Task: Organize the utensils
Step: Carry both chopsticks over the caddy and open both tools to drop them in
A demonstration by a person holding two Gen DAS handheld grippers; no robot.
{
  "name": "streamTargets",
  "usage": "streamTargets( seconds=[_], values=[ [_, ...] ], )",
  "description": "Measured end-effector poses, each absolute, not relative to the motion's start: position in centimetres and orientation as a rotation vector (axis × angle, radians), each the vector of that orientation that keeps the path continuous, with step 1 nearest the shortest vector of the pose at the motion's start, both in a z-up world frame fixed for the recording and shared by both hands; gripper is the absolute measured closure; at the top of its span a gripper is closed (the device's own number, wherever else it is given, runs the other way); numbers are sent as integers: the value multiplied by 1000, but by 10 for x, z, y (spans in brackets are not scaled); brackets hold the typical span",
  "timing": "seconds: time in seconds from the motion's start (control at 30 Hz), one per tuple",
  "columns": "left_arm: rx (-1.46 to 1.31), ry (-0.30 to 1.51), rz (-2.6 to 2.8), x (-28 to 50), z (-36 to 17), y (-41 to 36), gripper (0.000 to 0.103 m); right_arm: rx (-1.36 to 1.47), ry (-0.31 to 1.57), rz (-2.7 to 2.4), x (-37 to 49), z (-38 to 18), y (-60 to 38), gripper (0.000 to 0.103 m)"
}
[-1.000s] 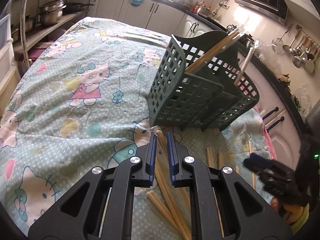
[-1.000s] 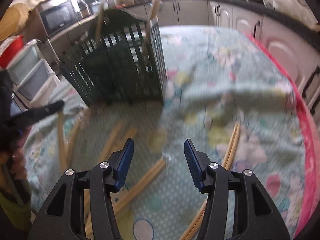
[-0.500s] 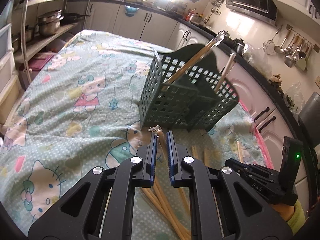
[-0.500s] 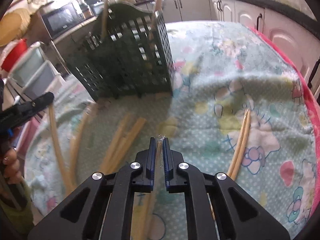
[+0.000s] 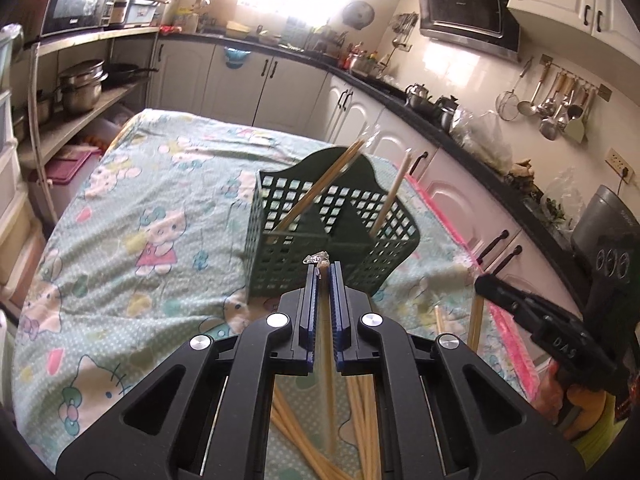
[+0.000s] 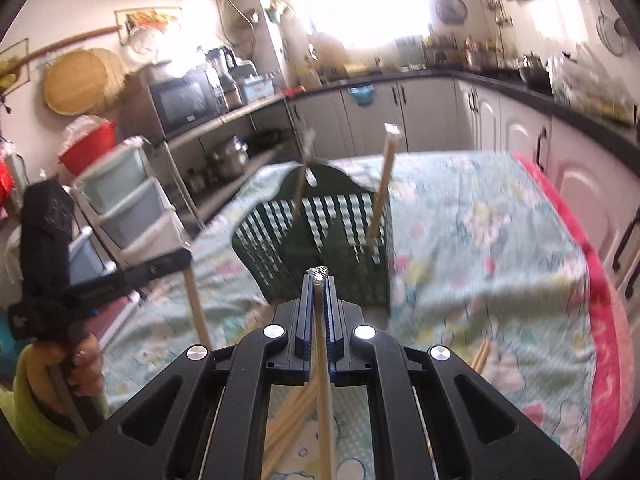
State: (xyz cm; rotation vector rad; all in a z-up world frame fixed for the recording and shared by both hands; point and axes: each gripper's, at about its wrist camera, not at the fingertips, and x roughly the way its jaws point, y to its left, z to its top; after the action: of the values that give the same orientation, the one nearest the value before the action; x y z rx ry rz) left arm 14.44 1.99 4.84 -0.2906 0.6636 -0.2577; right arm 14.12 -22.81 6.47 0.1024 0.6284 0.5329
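My left gripper (image 5: 324, 270) hangs above the cloth, its jaws still closing tighter on a wooden chopstick (image 5: 327, 364) pinched between the pads. The chopstick's tip carries a scrap of clear wrapper. My right gripper (image 6: 319, 280) is shut on another chopstick (image 6: 322, 364), also lifted. Just ahead of both stands the dark green lattice basket (image 5: 280, 216) (image 6: 352, 264), upright, with a few chopsticks (image 5: 320, 188) leaning in its compartments. Several loose chopsticks (image 5: 362, 412) lie on the cloth beneath the grippers. In the right wrist view the left gripper (image 6: 172, 260) shows at the left edge with its stick hanging down.
The table wears a cartoon-print cloth (image 5: 132, 240) with a pink edge (image 6: 608, 320) on the right. Kitchen cabinets and a counter (image 5: 440, 108) run close along the right side. Shelves with pots (image 5: 80, 84) and plastic drawers (image 6: 124, 208) stand to the left.
My right gripper went from open to shut on a chopstick and lifted it. The left gripper rose too, keeping its chopstick. Both views now look over the basket from higher up.
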Motion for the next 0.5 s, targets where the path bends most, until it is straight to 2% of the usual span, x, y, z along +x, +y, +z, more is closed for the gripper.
streamTargets(
  seconds=[0.5],
  values=[
    [-264,550,-306,147,99,11,100,136,432,586,138,123,-222,97]
  ],
)
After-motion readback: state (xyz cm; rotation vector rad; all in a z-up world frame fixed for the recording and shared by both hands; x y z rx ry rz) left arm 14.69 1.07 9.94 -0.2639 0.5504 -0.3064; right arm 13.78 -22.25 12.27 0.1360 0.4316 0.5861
